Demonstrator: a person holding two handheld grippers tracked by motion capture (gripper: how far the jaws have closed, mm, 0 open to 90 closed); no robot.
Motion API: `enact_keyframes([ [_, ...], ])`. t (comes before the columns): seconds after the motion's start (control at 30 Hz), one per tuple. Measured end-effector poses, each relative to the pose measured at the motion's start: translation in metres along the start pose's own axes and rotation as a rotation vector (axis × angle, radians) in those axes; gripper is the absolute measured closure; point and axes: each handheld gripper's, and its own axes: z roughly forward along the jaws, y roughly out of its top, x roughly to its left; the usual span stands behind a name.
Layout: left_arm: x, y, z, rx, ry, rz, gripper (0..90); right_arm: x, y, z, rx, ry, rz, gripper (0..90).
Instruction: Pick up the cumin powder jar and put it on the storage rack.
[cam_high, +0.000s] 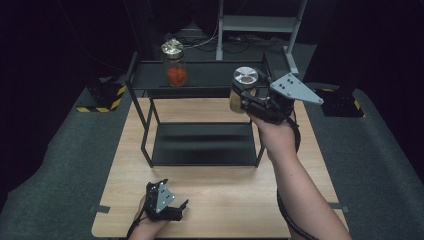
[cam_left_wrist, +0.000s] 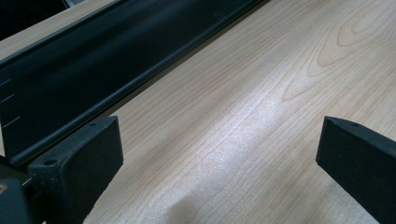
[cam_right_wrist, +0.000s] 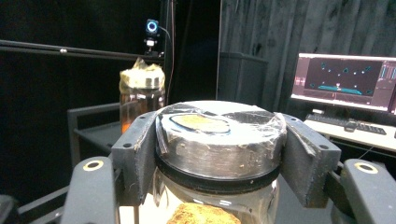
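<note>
1. The right gripper (cam_high: 246, 94) has its fingers (cam_right_wrist: 136, 154) closed on the silver lid of the brown-filled jar (cam_high: 241, 90), one pad on each side of the lid; the right gripper view shows the jar (cam_right_wrist: 219, 149) clamped squarely between them.
2. The jar is held in the air at the right end of the black shelf rack (cam_high: 200, 75), near its top tier and not resting on anything.
3. A second jar with orange contents (cam_high: 175, 65) already stands on that top tier, well to the left of the held one.
4. The left gripper (cam_high: 165, 202) rests low on the desk (cam_high: 220, 200) near its front edge, its fingers (cam_left_wrist: 84, 158) spread wide with nothing between them but bare wood.
5. The step in hand looks like carrying the jar to the top tier.
6. The next move likely calls for keeping the jar upright, lowering it until its base sits flat on the tier clear of the rail, then opening the fingers
</note>
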Motion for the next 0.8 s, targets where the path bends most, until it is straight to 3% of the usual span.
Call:
enact_keyframes([
  [0.37,0.001,-0.001,-0.001,-0.007,-0.002,-0.011,0.8,0.001,0.018,0.023,-0.009,-0.025,-0.004,34.5],
  [0.8,0.003,-0.003,-0.001,-0.013,-0.005,-0.022,0.9,-0.001,0.016,0.050,0.003,-0.061,0.008,34.5],
])
